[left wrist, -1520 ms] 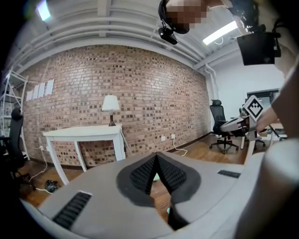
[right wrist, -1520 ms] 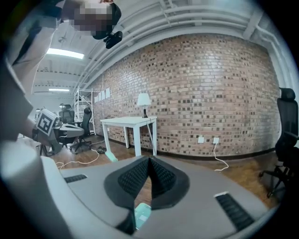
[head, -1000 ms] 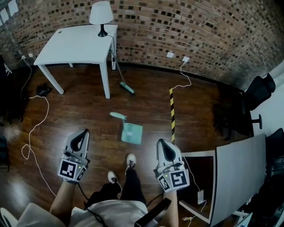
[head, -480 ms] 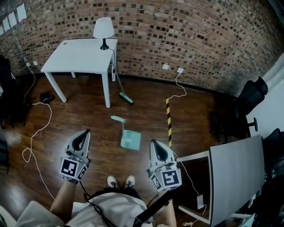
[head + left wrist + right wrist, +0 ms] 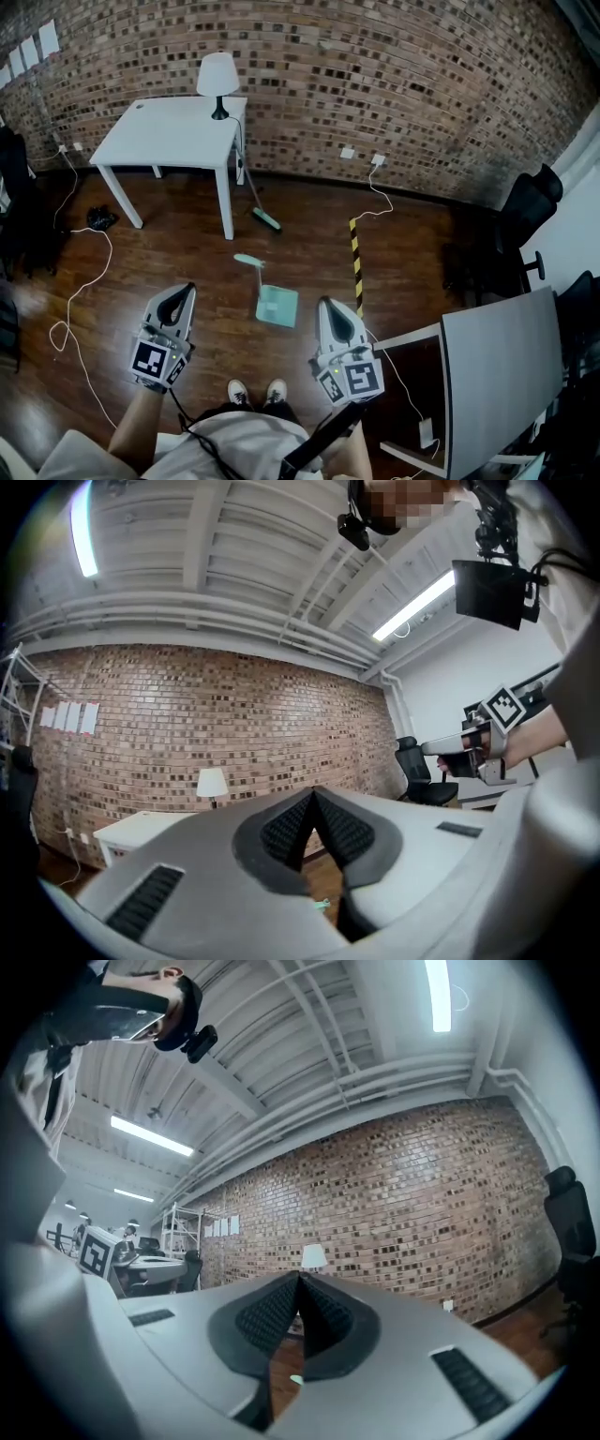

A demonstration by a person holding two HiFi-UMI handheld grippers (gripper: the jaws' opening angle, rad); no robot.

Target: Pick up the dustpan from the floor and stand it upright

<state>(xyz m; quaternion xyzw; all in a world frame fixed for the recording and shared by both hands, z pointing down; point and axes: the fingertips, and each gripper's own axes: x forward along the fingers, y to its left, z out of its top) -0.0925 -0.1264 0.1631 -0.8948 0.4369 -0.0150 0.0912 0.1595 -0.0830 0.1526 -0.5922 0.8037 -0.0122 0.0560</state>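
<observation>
Dustpan (image 5: 278, 307) between left hand-held gripper (image 5: 182, 291) and right hand-held gripper (image 5: 328, 304) (jaws together)

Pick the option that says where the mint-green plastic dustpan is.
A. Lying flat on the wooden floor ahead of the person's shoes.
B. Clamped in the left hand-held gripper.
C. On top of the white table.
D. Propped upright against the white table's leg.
A: the mint-green plastic dustpan lies flat on the dark wooden floor beyond the white shoes, apart from the left hand-held gripper and the right hand-held gripper.
</observation>
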